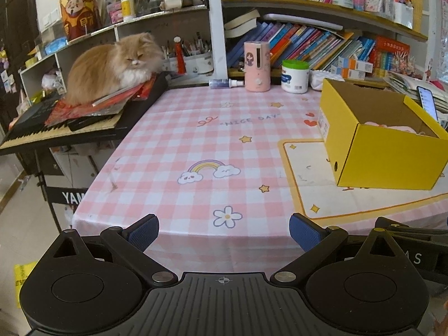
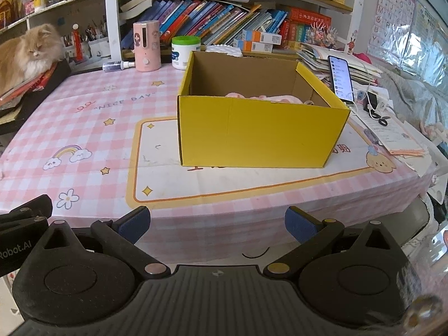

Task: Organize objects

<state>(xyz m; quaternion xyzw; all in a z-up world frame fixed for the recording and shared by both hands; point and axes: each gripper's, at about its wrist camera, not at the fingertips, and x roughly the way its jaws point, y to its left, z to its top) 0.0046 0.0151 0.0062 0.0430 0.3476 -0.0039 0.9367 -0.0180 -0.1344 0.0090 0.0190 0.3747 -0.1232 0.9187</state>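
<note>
Each gripper, left (image 1: pixel 224 233) and right (image 2: pixel 217 225), is built of black plastic, with blue textured pads (image 1: pixel 303 231), round metal pivot pins and a ribbed base.

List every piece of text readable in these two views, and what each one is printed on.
"NICE DAY": on the pink checked tablecloth.
"YAM", cut off: on the keyboard stand.
"Robot.AI": on the left gripper's body, seen in the right wrist view.
"AS", cut off: on the right gripper's body, seen in the left wrist view.
Alphabet letters: on the wall chart.
Book spines, jar label, phone screen: too small to read.
</note>
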